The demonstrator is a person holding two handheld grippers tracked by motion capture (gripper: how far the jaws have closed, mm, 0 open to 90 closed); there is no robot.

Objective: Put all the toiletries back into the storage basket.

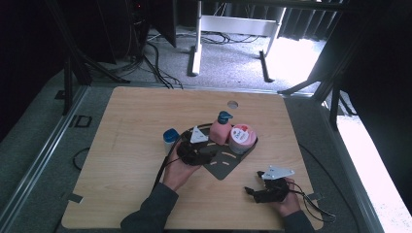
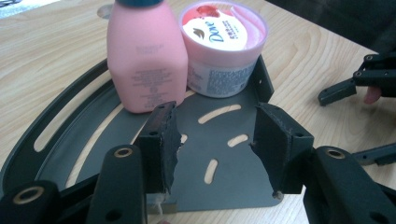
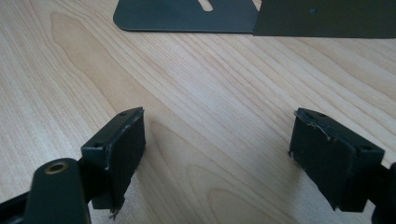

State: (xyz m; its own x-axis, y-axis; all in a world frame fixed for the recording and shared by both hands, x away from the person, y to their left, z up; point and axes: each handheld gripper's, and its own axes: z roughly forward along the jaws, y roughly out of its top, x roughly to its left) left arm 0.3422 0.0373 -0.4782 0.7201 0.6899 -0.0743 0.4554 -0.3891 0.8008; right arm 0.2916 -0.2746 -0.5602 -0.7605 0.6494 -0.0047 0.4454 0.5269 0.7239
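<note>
Resting nearest on the bare desk point(image 1: 121, 194), the right gripper point(image 1: 256, 190) stood released. Beyond it, the left gripper point(image 2: 215, 140) hovered half-spread over the dark tray point(image 2: 233, 186), grasping nothing; the pink bottle point(image 2: 144, 60) and jar point(image 2: 224, 46) already sat inside, while the blue-capped container point(image 1: 170, 137) seemingly remained outside

The pink bottle point(image 2: 145, 60) loses its cap past the top edge, its label print blurred

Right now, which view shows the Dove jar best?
The left gripper view: the Dove jar sits close, label readable, on the tray beside the pink bottle. The high view shows it small; the right gripper view shows tray edge.
</note>
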